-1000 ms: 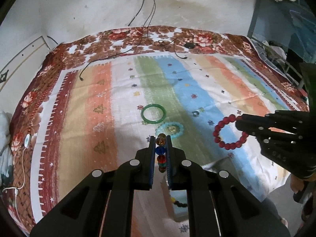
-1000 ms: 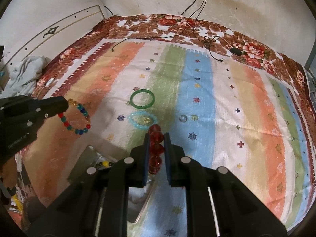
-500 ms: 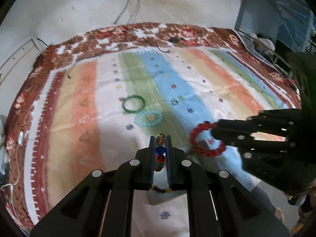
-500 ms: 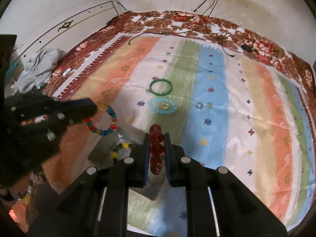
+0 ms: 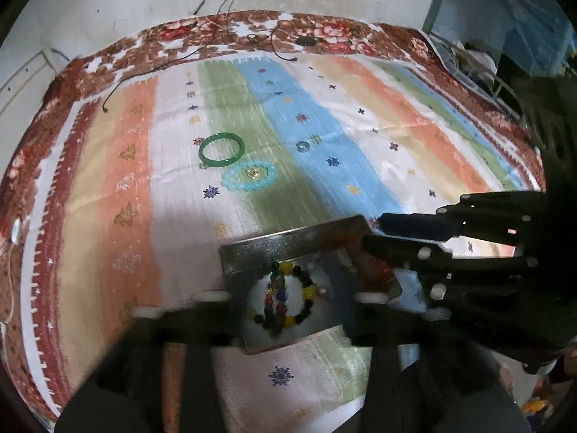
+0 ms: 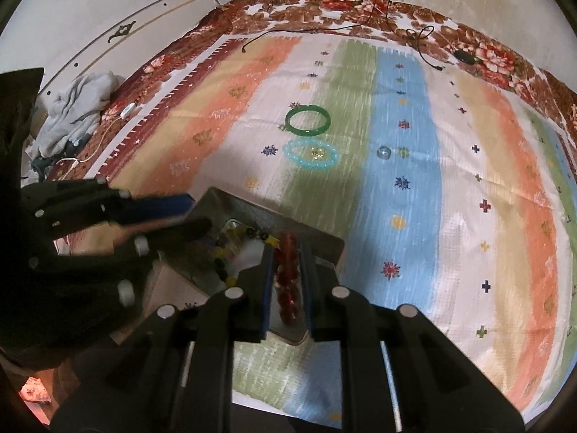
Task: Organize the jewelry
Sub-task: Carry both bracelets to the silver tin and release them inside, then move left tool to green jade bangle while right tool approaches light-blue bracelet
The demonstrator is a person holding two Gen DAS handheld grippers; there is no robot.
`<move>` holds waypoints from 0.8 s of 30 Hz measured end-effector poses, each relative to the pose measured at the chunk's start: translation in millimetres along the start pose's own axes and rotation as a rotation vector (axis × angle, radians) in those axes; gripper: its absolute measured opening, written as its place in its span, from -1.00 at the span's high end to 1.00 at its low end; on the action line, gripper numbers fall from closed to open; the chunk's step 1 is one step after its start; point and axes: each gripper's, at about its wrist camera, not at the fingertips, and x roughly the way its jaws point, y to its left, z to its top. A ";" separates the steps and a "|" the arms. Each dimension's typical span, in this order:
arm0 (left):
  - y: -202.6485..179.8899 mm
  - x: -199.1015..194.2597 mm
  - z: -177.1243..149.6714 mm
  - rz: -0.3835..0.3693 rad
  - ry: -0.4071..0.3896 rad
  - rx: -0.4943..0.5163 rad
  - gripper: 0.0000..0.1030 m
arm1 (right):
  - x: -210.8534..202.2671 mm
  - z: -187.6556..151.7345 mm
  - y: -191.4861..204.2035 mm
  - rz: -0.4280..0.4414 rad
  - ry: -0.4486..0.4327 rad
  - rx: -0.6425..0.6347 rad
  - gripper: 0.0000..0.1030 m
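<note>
A metal tin (image 5: 288, 241) sits near the front edge of the striped cloth; it also shows in the right wrist view (image 6: 324, 245). A black and yellow bead bracelet (image 5: 304, 287) lies in it. My left gripper (image 5: 276, 299) has its jaws wide apart above the tin, and the multicoloured bead bracelet (image 5: 276, 297) blurs between them over the tin. My right gripper (image 6: 286, 270) is shut on the red bead bracelet (image 6: 286, 274) over the tin's right side. A green bangle (image 5: 221, 149), a light-blue bead bracelet (image 5: 249, 176) and a small clear ring (image 5: 302, 146) lie on the cloth beyond.
Black cables (image 5: 202, 48) run over the floral border at the back. A wall stands behind. A heap of grey cloth (image 6: 75, 108) lies off the left edge. Cluttered shelving (image 5: 505, 54) stands at the right.
Both grippers moved down and in over the tin. The left jaws opened and the multicoloured bracelet left their grip. The right gripper still holds the red bracelet.
</note>
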 end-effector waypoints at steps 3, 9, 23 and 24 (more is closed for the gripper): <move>13.9 -1.8 2.4 0.035 -0.021 -0.035 -0.11 | -5.9 4.5 -15.6 -0.038 -0.046 0.046 -0.39; 24.7 0.0 9.1 0.071 -0.029 -0.033 -0.11 | -8.8 15.5 -28.1 -0.090 -0.075 0.058 -0.39; 63.1 31.6 50.9 0.106 -0.030 -0.052 -0.16 | 29.1 49.5 -42.0 -0.120 -0.063 0.000 -0.42; 67.9 37.1 54.6 0.105 -0.026 -0.063 -0.16 | 33.5 51.8 -43.3 -0.120 -0.058 -0.004 -0.42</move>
